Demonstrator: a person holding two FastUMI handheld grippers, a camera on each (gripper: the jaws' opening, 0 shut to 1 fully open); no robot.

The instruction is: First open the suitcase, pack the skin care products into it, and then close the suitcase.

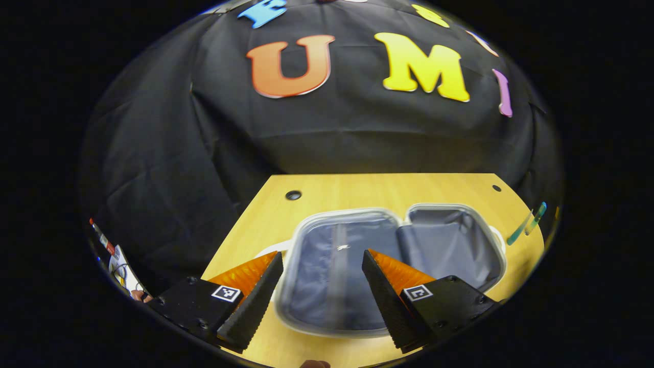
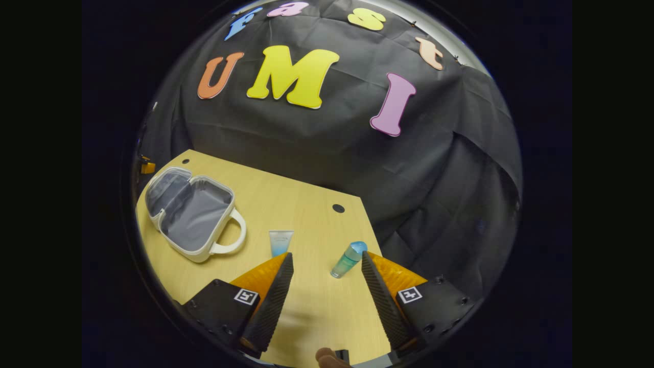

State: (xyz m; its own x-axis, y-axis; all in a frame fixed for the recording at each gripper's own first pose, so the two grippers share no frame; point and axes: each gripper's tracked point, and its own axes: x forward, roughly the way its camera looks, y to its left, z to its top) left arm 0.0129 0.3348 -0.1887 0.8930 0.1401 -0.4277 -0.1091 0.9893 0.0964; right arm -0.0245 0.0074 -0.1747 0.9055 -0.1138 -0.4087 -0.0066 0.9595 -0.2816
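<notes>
The white suitcase (image 1: 393,266) lies open flat on the wooden table (image 1: 357,191), both grey-lined halves empty. My left gripper (image 1: 323,258) hovers open just above its left half. In the right gripper view the same suitcase (image 2: 190,210) sits at the far left with its handle (image 2: 232,232) toward me. A pale blue tube (image 2: 280,242) stands just beyond my right gripper's left finger. A teal bottle with a blue cap (image 2: 348,259) lies tilted beside the right finger. My right gripper (image 2: 327,260) is open above the table, empty. The bottle shows at the right edge (image 1: 527,223) of the left gripper view.
The table (image 2: 306,204) has small round holes (image 1: 293,194) (image 2: 338,208) near its far edge. Black cloth walls close in behind and to both sides. Bare tabletop lies between the suitcase and the two products. Cables and clutter (image 1: 120,266) lie low at the left.
</notes>
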